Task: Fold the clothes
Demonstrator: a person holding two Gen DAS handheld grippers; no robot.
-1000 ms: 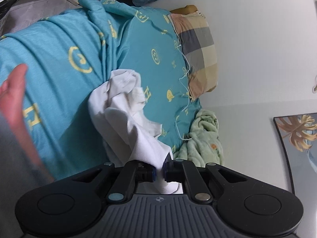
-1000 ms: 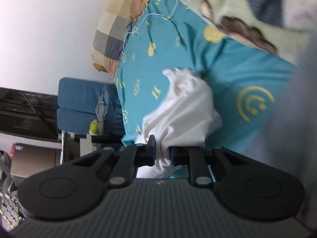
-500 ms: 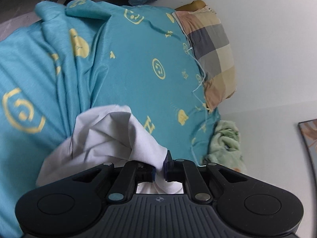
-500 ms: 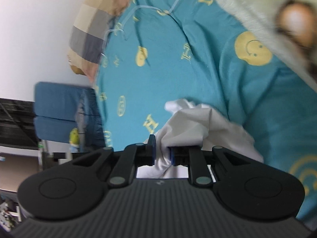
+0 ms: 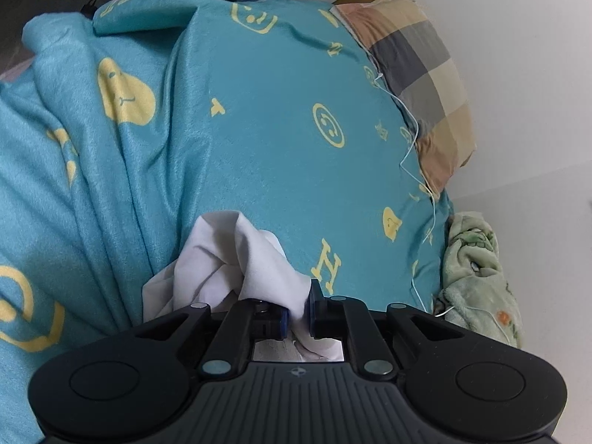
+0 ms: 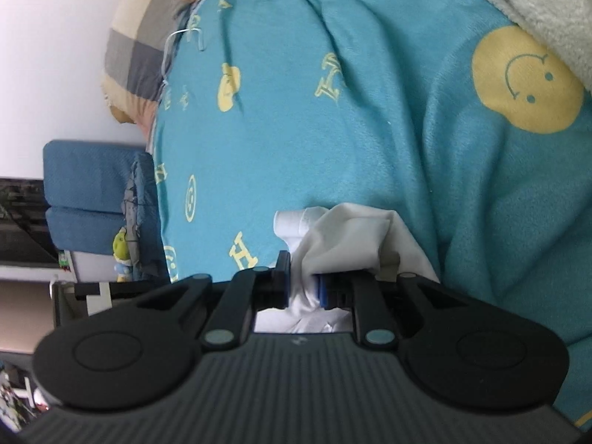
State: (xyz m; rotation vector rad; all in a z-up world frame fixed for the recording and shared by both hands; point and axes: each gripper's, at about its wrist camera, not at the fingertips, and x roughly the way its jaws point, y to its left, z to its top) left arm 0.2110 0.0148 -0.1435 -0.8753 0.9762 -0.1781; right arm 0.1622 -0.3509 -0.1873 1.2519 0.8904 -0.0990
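A white garment [image 5: 222, 259] lies bunched on the teal bedcover [image 5: 277, 111] just ahead of my left gripper [image 5: 296, 314]. A fold of it runs between the blue pads, which press on it while the jaws are opening slightly. In the right wrist view the same white garment [image 6: 351, 233] is crumpled in front of my right gripper [image 6: 304, 285], which is shut on another fold. Both grippers point down at the bed, close above the cover. The stretch of cloth between the two grips is hidden under the gripper bodies.
A checked pillow [image 5: 418, 74] lies at the head of the bed against a white wall. A pale green fleece blanket [image 5: 477, 270] is heaped at the bed's right edge. A blue chair [image 6: 88, 192] and a small toy [image 6: 120, 255] stand beyond the bed's left side.
Both grippers have come down toward the bedcover with the white garment, which now bunches low on it. The hand seen at the left edge earlier is out of view.
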